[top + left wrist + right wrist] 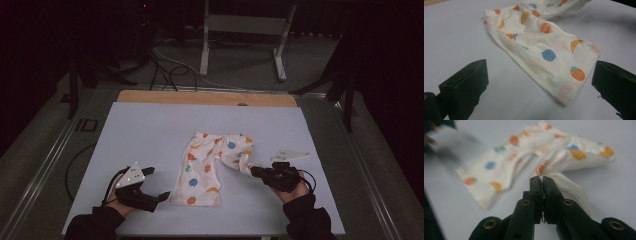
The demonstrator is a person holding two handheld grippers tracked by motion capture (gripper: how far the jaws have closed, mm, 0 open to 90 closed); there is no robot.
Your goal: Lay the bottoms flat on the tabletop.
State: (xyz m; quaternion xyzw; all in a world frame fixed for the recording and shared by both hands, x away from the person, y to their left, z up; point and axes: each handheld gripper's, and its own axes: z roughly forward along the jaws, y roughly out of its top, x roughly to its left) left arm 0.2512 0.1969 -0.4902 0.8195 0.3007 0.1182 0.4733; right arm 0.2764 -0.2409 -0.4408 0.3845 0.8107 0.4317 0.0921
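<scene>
A small pair of cream trousers (205, 167) printed with coloured fruit lies on the white table top (150, 130). My right gripper (254, 171) is shut on the end of the right trouser leg (559, 157), lifting that cloth off the table; its jaws pinch the fabric between them (542, 180). My left gripper (162, 196) rests at the front left, open, just left of the hem of the left leg (574, 75). In the left gripper view the wide-apart jaws frame that hem without touching it.
A wooden strip (205, 97) runs along the table's far edge. Beyond it stand a metal frame (245, 30) and loose cables (170, 70) on the floor. Rails (45, 155) flank the table on both sides.
</scene>
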